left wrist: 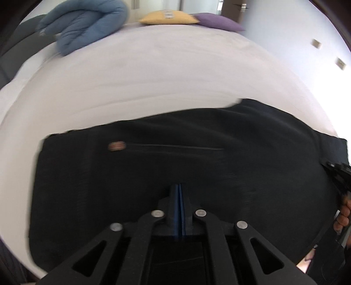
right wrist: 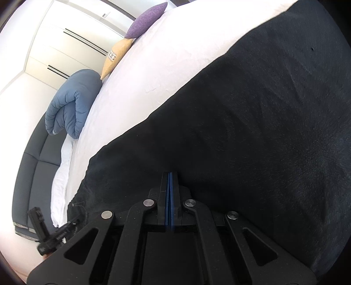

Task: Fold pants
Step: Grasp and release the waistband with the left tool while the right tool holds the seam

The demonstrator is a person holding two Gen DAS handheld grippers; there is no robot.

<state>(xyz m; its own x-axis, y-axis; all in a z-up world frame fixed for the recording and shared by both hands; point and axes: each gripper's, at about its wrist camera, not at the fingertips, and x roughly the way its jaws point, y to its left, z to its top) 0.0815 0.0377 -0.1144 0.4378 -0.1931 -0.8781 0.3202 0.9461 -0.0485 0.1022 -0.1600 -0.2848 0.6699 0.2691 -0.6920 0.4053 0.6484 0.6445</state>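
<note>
On the white bed sheet (left wrist: 153, 72), seen from the left wrist, black pants (left wrist: 175, 157) lie spread in a broad flat panel across the near half of the mattress, with a long straight seam or pocket line and a small blurred reddish tag (left wrist: 117, 146) near its left end. The left gripper (left wrist: 180, 186) has its blue pads pressed together over the cloth; whether fabric is caught between them cannot be told. A blue duvet (left wrist: 83, 24), a yellow cushion (left wrist: 169, 17) and a purple cushion (left wrist: 217, 22) sit at the far end.

From the right wrist, the pants (right wrist: 263, 131) fill the right side as a dark, smooth slope with faint creases, their edge running diagonally across the sheet (right wrist: 164, 61). The right gripper (right wrist: 170, 175) also shows its pads pressed together against the fabric, any pinch hidden.
</note>
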